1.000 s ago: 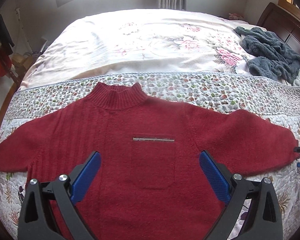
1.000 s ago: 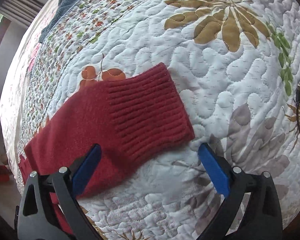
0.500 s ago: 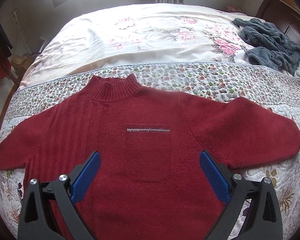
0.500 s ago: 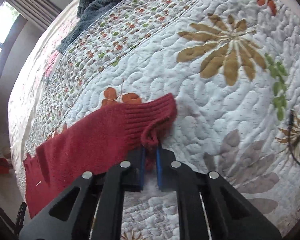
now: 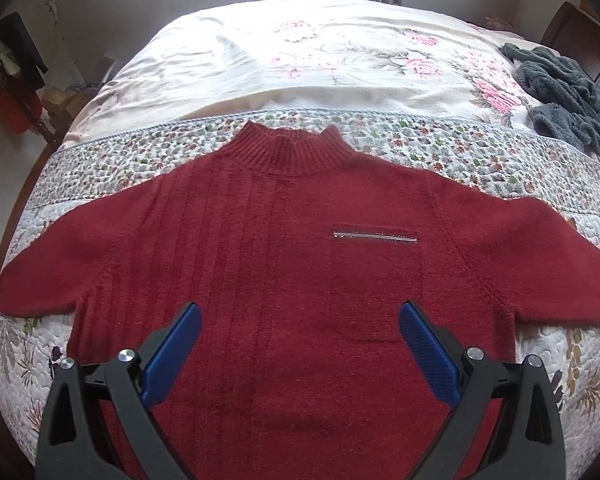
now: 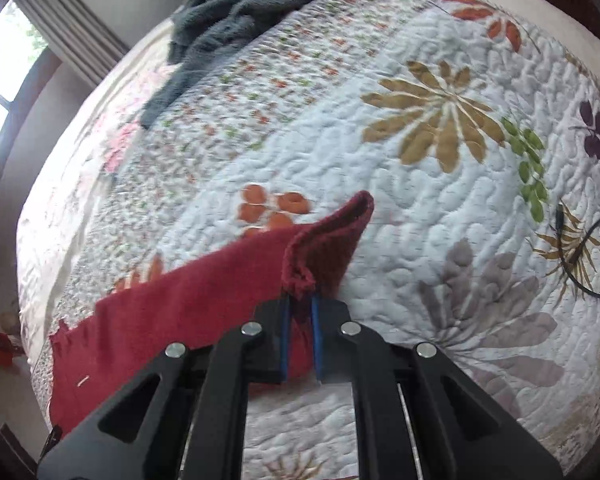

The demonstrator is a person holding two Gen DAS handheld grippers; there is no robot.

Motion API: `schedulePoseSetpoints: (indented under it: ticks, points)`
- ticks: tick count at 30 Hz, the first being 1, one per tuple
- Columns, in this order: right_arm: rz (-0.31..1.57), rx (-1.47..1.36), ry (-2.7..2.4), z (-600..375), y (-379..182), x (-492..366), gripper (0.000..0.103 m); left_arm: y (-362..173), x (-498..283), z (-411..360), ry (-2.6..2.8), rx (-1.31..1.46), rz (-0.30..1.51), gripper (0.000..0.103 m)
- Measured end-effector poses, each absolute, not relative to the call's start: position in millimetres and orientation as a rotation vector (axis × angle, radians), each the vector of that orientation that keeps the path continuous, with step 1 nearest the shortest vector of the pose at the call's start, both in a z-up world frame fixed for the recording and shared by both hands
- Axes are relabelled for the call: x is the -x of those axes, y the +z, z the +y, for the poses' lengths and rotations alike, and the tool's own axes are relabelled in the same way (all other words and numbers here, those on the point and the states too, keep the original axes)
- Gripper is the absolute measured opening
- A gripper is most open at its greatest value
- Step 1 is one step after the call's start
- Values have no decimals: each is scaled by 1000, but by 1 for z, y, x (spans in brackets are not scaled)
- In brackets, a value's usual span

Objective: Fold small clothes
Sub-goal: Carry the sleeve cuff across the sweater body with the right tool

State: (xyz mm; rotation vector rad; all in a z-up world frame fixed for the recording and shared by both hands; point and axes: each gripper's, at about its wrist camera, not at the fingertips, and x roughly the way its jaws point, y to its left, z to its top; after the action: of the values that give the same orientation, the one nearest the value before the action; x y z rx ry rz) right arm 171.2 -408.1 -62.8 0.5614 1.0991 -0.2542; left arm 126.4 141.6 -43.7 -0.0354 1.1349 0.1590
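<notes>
Across the quilted bed [image 5: 480,152] the red sweater [image 5: 300,280] lay flat, unfolded, ahead of the left gripper's [image 5: 300,340] spread jaws, while the right gripper [image 6: 300,316] pinched 1 cuff [image 6: 324,248].

One red sweater [image 5: 284,264] is counted, spread across the near edge of the bed's quilt [image 5: 440,148] — with two sleeves, one collar and one chest pocket. One grey fleece garment [image 5: 560,92] is seen at the far right corner. One black cable [image 6: 580,248] is seen at the quilt's right edge — two grippers are counted.
</notes>
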Motion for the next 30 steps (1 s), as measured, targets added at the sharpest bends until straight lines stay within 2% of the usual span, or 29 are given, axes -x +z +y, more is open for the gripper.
schedulePoseSetpoints:
  ticks: [7, 17, 23, 30]
  points:
    - [1110, -447, 84, -276, -29, -208, 7, -42, -123, 166, 154, 79, 1141, 99]
    - [1195, -303, 357, -95, -54, -215, 7, -38, -114, 205, 160, 107, 1135, 99]
    - [1254, -211, 405, -39, -90, -215, 7, -38, -107, 227, 172, 130, 1134, 99]
    - [1338, -189, 393, -16, -125, -221, 10, -40, -107, 235, 168, 153, 1141, 99]
